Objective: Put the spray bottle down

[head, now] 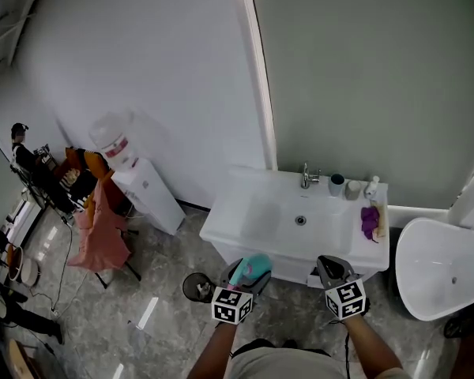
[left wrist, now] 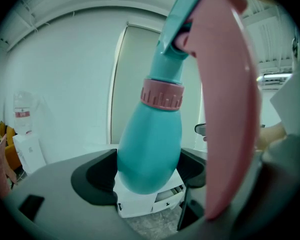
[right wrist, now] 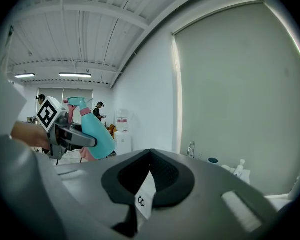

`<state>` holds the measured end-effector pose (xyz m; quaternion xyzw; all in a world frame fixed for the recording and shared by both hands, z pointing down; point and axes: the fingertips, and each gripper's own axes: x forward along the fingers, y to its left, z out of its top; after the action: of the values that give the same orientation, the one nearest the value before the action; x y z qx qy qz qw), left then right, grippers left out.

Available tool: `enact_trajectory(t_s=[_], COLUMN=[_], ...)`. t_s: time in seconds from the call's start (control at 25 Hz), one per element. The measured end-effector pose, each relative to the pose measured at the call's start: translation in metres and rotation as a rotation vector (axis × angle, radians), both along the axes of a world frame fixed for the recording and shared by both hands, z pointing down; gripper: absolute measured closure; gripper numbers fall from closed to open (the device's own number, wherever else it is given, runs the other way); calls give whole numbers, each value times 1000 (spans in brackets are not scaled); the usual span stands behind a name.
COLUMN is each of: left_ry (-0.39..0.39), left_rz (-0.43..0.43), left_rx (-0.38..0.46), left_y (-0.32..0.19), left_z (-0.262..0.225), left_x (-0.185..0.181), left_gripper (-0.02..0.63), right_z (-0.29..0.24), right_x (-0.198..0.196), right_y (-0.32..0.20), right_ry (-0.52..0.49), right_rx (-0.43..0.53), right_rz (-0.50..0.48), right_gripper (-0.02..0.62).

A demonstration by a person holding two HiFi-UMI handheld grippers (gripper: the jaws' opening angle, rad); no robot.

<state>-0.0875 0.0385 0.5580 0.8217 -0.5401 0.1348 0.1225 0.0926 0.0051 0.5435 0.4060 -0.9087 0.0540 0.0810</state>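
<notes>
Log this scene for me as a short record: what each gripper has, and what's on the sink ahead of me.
Left gripper: shut on the teal spray bottle, which has a pink trigger and is held in the air
Right gripper: shut, empty
Ahead: white sink, faucet at its back edge
On the sink top: purple cloth, right side
Task status: bottle not yet put down
</notes>
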Motion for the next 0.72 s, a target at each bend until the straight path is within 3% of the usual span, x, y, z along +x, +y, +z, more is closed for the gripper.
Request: enact_trajectory(t_s=[0.36,0.72], left_ry=[8,14], left_rz=[19,95], left_rx=[-14,-26], left_y=[-61,-173], left_z=[11,14], left_x=[-10,-36], left_gripper=[236,236], right_z=[6,4], right_x=[-5,-30], right_y=[-57,-150], right_ry=[1,10], right_rx=[-11,-15], right_rz=[36,115], right_gripper=[584,584])
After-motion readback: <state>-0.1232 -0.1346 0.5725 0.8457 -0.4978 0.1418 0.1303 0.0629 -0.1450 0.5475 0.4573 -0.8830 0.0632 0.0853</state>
